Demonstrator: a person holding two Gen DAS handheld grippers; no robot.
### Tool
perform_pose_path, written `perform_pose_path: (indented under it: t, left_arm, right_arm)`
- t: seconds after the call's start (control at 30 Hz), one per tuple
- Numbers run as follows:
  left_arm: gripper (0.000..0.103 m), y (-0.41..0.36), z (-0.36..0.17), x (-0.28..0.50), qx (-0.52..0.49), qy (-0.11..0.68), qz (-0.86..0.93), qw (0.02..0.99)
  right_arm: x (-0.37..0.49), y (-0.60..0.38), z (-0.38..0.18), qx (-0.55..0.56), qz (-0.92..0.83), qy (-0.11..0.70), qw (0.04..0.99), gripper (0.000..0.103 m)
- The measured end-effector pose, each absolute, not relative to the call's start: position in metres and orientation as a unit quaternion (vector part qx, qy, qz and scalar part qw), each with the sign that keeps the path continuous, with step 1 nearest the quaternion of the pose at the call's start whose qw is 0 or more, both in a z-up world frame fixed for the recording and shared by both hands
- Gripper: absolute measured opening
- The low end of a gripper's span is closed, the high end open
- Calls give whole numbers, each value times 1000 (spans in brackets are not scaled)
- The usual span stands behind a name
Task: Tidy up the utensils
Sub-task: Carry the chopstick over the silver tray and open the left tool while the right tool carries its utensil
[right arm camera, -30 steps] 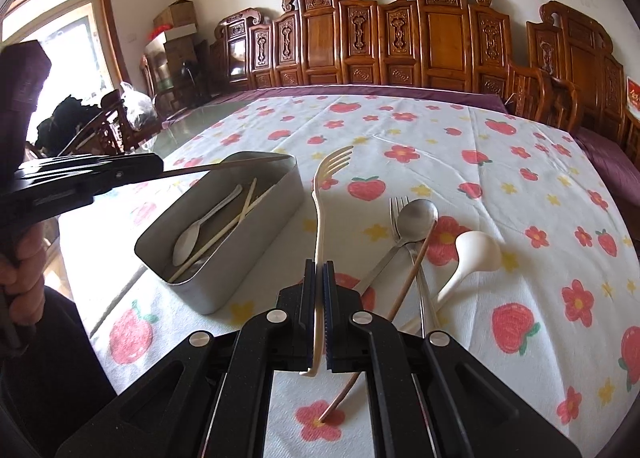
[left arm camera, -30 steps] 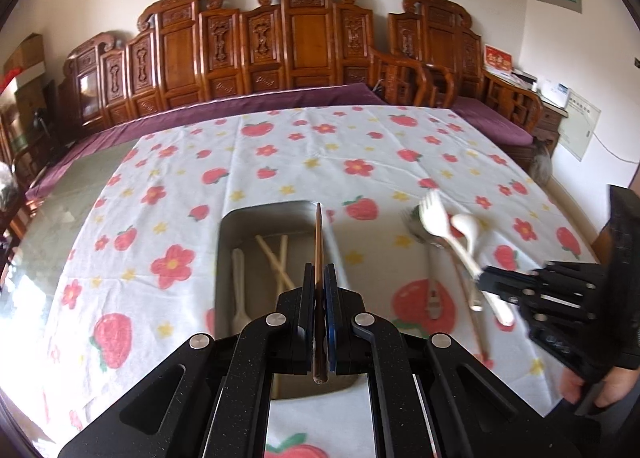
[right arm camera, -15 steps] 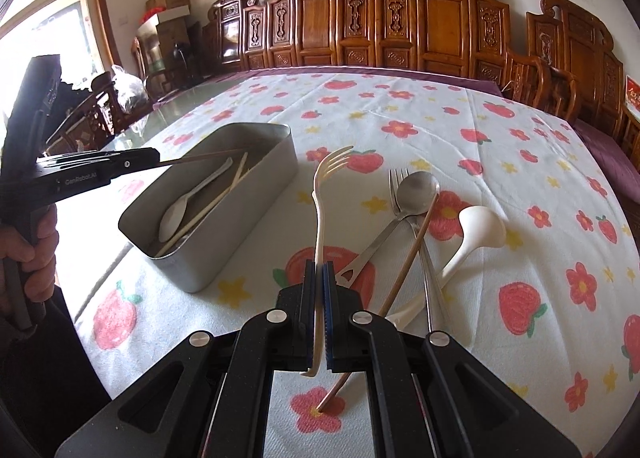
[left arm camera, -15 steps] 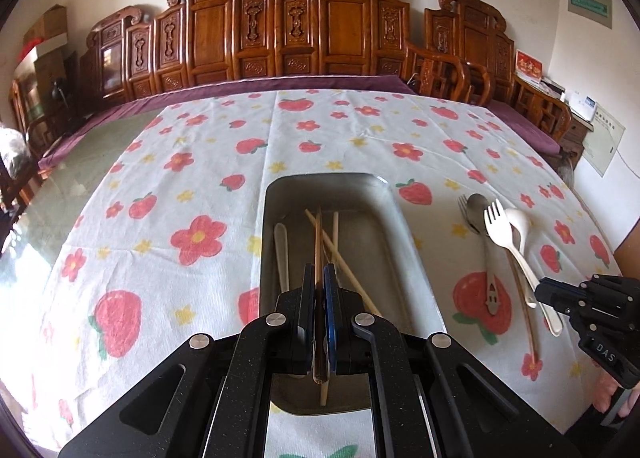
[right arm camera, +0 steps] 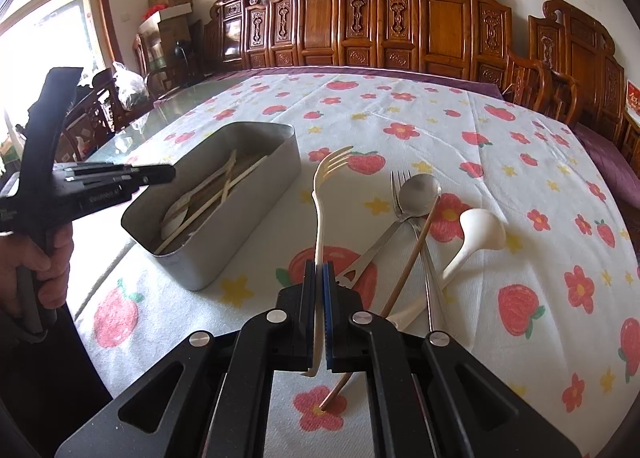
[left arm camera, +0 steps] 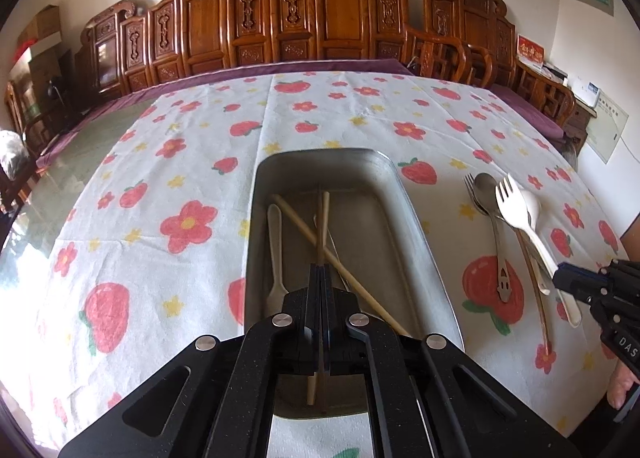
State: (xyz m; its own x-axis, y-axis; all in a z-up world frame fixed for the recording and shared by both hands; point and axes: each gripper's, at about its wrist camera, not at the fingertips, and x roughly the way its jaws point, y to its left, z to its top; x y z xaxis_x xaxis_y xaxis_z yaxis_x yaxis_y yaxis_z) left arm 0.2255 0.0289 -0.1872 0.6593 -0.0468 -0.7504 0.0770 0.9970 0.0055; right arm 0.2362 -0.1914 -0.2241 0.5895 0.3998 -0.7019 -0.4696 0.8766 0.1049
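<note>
A grey metal box lies on the flowered tablecloth and holds a cream spoon and wooden chopsticks. My left gripper hangs over the box's near end, jaws together; a chopstick lies in line with them, and I cannot tell if it is gripped. My right gripper is shut on a cream fork and holds it above the cloth. It also shows in the left wrist view. A metal spoon, metal fork, cream ladle and brown chopstick lie to the right.
Carved wooden chairs line the table's far side. A glass strip of table shows beyond the cloth on the left. A person's hand holds the left gripper's handle.
My left gripper has dropped lower into the box and the chopstick now lies among the others. My right gripper has held the cream fork nearly still.
</note>
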Motion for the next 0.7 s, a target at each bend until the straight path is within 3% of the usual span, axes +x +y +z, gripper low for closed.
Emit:
perform_pose_path:
  t: [0.7]
  left_arm:
    - [0, 69, -155, 213, -14, 387, -46, 921]
  right_arm:
    - [228, -137, -192, -68, 259, 381, 885, 5]
